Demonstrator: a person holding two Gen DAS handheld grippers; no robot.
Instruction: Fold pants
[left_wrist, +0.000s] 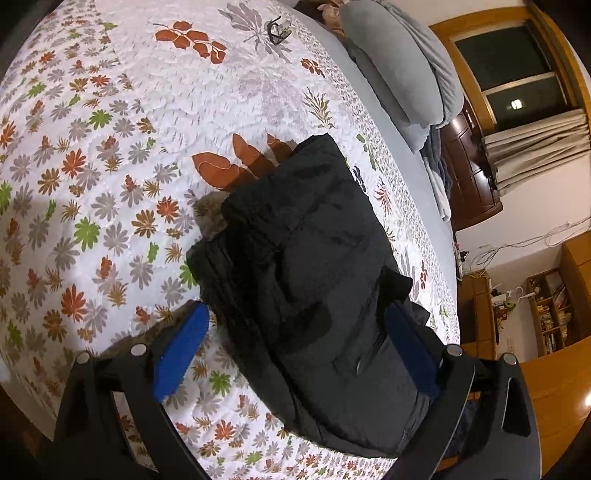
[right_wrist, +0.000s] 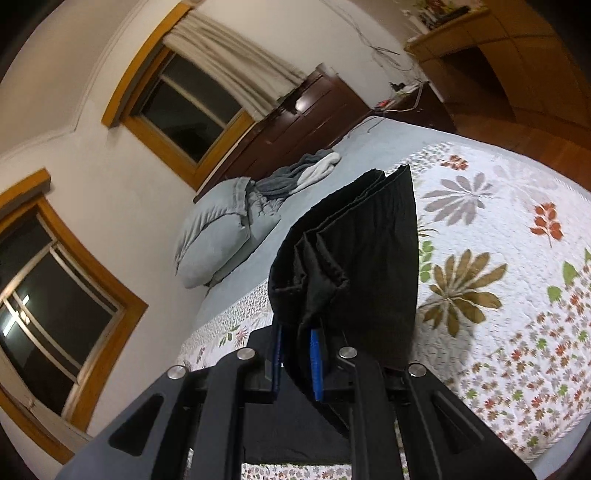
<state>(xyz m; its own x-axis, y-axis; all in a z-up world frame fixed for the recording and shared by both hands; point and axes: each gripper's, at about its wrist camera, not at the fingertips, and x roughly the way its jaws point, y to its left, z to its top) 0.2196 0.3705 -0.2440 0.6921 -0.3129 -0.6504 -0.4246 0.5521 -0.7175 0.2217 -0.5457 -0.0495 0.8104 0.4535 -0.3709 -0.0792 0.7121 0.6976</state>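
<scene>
Right gripper (right_wrist: 297, 363): fingers pinching a bunched edge of the black pants (right_wrist: 354, 254), lifted above the bed.
Left gripper (left_wrist: 295, 341): fingers spread, straddling the pants (left_wrist: 306, 280) lying on the bed.
Surface: bed with floral quilt (left_wrist: 122, 155).
Bed head: grey pillow (right_wrist: 218, 240), crumpled grey blanket (right_wrist: 280, 184).
Room: wood-framed windows (right_wrist: 184, 99), pale curtain (right_wrist: 236, 70), bookshelf (left_wrist: 550, 314).

right gripper (right_wrist: 297, 363) pinching black pants (right_wrist: 354, 258), bed (right_wrist: 517, 295)

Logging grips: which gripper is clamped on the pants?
The right gripper: its blue pads pinch the black pants. The left gripper stands open, pads apart, either side of the folded pile.
</scene>
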